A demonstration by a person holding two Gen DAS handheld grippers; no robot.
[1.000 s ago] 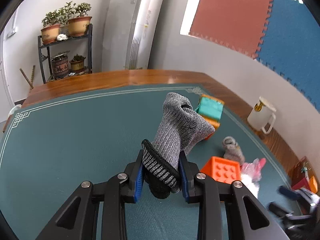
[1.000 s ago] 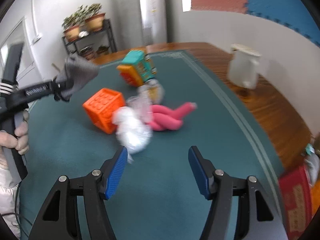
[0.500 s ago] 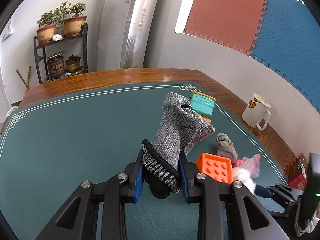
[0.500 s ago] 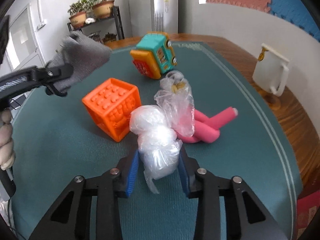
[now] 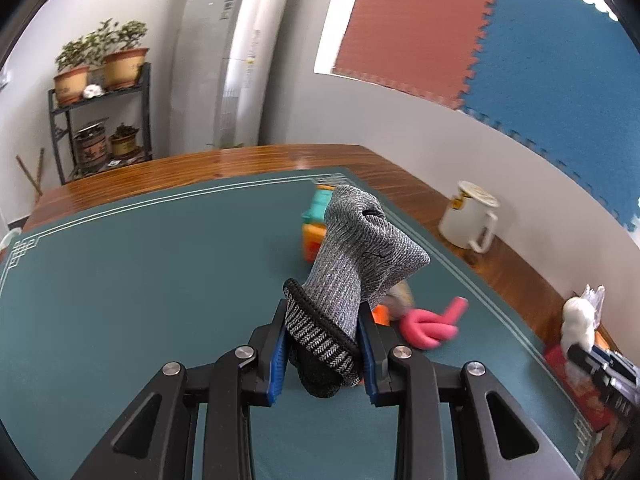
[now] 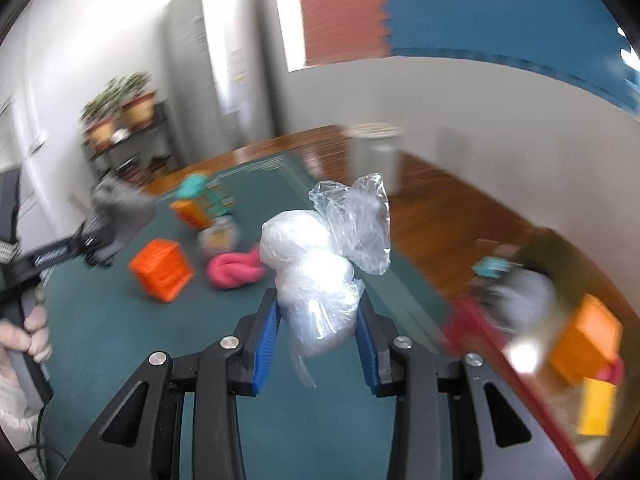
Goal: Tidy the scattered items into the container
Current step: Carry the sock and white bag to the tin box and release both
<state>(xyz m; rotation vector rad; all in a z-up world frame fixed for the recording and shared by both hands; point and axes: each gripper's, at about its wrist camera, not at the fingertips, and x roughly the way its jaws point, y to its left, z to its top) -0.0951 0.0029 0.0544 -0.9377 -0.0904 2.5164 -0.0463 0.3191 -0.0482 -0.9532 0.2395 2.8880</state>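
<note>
Since half a second ago your right gripper has lifted the bag clear of the mat and swung right, so the red-walled container now shows at the frame's right edge, blurred.

Left wrist view: your left gripper is clamped on a grey sock, which stands with its long axis up and away from the camera, black cuff down between the blue pads, toe end highest. Past it lie a pink tube, an orange block mostly hidden, and a teal-and-orange toy. A white mug sits on the wood rim; its yellow emblem is too small to read.

Right wrist view: your right gripper grips the bag of white stuff, raised above the mat, its clear loose end pointing up and right. On the mat below lie the orange block, the pink tube and the toy. White lettering on the left gripper's arm is blurred, unreadable.
</note>
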